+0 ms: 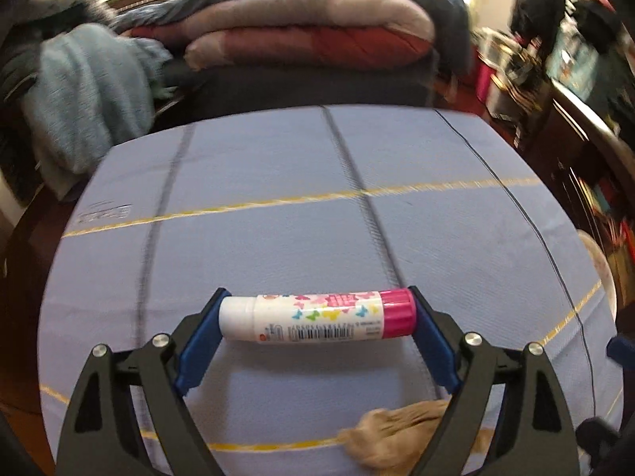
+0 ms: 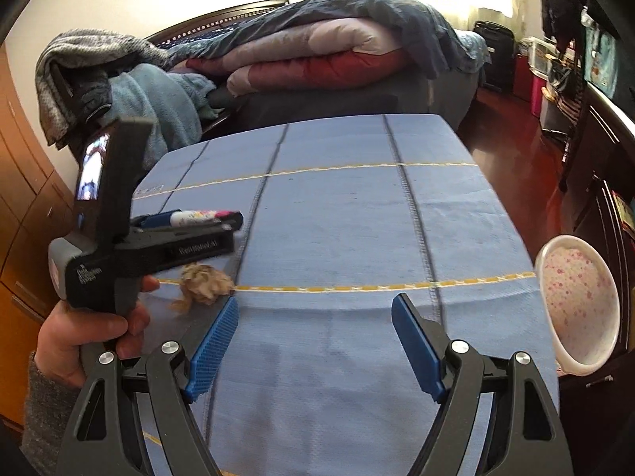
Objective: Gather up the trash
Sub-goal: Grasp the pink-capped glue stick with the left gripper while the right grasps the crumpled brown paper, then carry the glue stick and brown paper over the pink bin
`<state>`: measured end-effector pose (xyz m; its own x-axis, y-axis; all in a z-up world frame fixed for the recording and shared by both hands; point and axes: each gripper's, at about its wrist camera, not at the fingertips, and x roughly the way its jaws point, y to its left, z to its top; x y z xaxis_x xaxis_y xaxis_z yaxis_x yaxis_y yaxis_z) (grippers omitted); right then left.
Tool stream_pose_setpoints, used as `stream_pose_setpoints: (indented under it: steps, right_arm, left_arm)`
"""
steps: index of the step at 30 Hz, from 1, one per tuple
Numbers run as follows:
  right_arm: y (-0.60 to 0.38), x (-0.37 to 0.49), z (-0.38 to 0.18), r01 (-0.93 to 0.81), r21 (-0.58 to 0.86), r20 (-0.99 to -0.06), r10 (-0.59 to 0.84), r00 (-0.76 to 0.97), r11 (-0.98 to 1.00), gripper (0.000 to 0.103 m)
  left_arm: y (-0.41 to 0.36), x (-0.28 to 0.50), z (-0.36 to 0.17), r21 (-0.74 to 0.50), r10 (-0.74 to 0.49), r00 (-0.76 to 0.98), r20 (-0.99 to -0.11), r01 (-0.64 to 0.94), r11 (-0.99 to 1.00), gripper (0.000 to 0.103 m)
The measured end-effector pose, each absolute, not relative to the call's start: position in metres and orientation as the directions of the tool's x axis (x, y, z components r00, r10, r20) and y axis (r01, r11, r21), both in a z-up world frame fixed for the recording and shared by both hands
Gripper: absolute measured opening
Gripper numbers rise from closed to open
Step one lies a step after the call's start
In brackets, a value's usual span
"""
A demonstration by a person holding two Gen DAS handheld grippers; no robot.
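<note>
I am holding the glue stick (image 1: pixel 317 317) lengthwise between the blue pads of my left gripper (image 1: pixel 317 319) above the blue cloth (image 1: pixel 278 158), with a crumpled brown paper wad (image 2: pixel 206 279) lying just beneath, while my right gripper (image 2: pixel 315 341) is hanging wide and empty near the speckled bowl (image 2: pixel 577 305).

Lower part of crumpled brown paper (image 1: pixel 401 442) hidden behind the left gripper's (image 1: pixel 317 319) black arm and cut by the bottom edge, just below the glue stick (image 1: pixel 317 317). Small print on the glue stick unreadable. Beyond the glue stick, folded bedding (image 1: pixel 309 35) and right-hand clutter smeared by blur. In the right wrist view, glue stick mostly hidden behind gripper body; bowl (image 2: pixel 579 305) base not visible.
</note>
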<state>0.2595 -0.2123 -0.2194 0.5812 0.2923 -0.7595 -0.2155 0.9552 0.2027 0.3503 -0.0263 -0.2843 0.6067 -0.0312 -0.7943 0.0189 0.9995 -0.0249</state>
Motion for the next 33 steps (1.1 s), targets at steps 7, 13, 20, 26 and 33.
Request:
stream_pose_setpoints:
  steps: [7,13,20,26,33]
  right_arm:
    - [-0.165,0.263,-0.226,-0.325,0.185,-0.758,0.345,0.554,0.928,0.08]
    - [-0.122,0.273,-0.239,-0.407,0.158,-0.767,0.371,0.523,0.9,0.08]
    - [-0.102,0.28,-0.251,-0.433,0.125,-0.791,0.353,0.499,0.893,0.036]
    - [-0.118,0.272,-0.247,-0.433,0.113,-0.782,0.349,0.517,0.894,0.029]
    - [-0.151,0.267,-0.238,-0.379,0.138,-0.771,0.339,0.54,0.915,0.029]
  left_arm:
    - [0.034,0.335,-0.264,-0.076,0.023,0.643,-0.765,-0.125,0.989,0.087]
    - [0.063,0.323,-0.259,-0.092,0.053,0.648,-0.76,-0.188,0.978,0.087]
    - [0.071,0.319,-0.256,-0.091,0.061,0.652,-0.756,-0.197,0.976,0.087]
    - [0.058,0.316,-0.249,-0.095,0.049,0.661,-0.749,-0.18,0.979,0.087]
    - [0.019,0.312,-0.234,-0.087,0.013,0.686,-0.727,-0.111,0.99,0.087]
